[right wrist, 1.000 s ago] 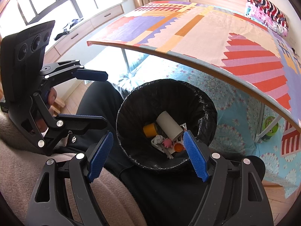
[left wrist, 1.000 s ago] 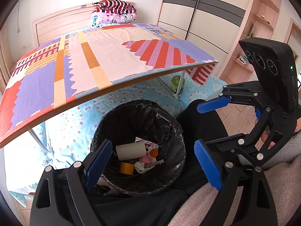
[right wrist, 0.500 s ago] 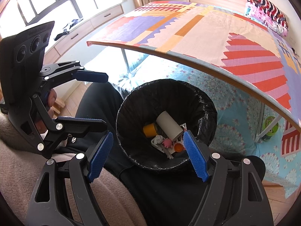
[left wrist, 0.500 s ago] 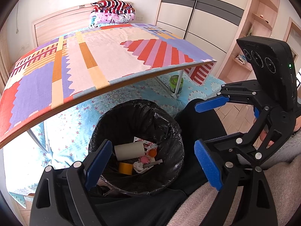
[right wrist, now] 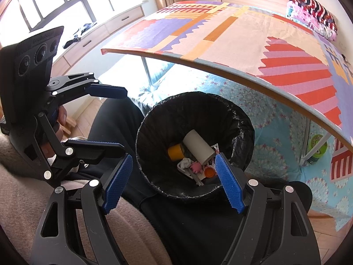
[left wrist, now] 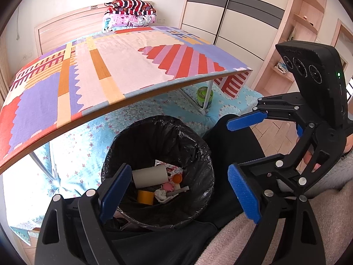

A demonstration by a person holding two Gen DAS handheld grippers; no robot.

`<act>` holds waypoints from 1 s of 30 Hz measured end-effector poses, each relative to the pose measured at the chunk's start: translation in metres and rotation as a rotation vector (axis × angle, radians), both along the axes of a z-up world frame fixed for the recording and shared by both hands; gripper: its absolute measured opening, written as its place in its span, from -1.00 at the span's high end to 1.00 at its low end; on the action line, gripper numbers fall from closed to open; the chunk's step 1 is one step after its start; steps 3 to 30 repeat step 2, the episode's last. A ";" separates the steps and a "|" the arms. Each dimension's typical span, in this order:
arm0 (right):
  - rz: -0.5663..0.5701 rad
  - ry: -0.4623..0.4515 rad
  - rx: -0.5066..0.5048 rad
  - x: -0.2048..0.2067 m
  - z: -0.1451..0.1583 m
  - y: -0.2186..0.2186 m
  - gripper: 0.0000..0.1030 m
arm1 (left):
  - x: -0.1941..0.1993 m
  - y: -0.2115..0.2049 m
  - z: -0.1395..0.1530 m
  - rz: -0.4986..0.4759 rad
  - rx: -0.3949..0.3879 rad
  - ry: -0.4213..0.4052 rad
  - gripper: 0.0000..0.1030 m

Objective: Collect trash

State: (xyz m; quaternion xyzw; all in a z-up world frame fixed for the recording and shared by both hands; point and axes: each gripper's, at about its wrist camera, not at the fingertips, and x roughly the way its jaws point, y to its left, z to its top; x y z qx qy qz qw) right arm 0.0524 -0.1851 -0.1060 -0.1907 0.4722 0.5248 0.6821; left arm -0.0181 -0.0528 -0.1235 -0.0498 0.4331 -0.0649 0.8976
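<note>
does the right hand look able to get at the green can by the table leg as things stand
Probably not directly. The green can stands under the table, behind its leg, past the black bin. The open, empty right tongs hover over the bin, so they would need to go around it and duck beneath the tabletop.

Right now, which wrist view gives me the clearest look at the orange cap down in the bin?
The right wrist view: the orange cap lies in the open at the bottom of the bin, beside the pink scrap. In the left wrist view the cap shows too, but smaller, tucked behind the cardboard tube.
</note>
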 end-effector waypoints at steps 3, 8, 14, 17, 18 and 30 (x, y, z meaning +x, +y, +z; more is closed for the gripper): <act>0.000 0.001 0.000 0.000 0.000 0.000 -0.49 | 0.000 0.001 -0.001 0.003 -0.002 0.002 -0.67; 0.000 0.001 0.000 0.000 0.000 0.000 -0.49 | 0.000 0.001 -0.001 0.003 -0.002 0.002 -0.67; 0.000 0.001 0.000 0.000 0.000 0.000 -0.49 | 0.000 0.001 -0.001 0.003 -0.002 0.002 -0.67; 0.000 0.001 0.000 0.000 0.000 0.000 -0.49 | 0.000 0.001 -0.001 0.003 -0.002 0.002 -0.67; 0.000 0.001 0.000 0.000 0.000 0.000 -0.49 | 0.000 0.001 -0.001 0.003 -0.002 0.002 -0.67; 0.000 0.001 0.000 0.000 0.000 0.000 -0.49 | 0.000 0.001 -0.001 0.003 -0.002 0.002 -0.67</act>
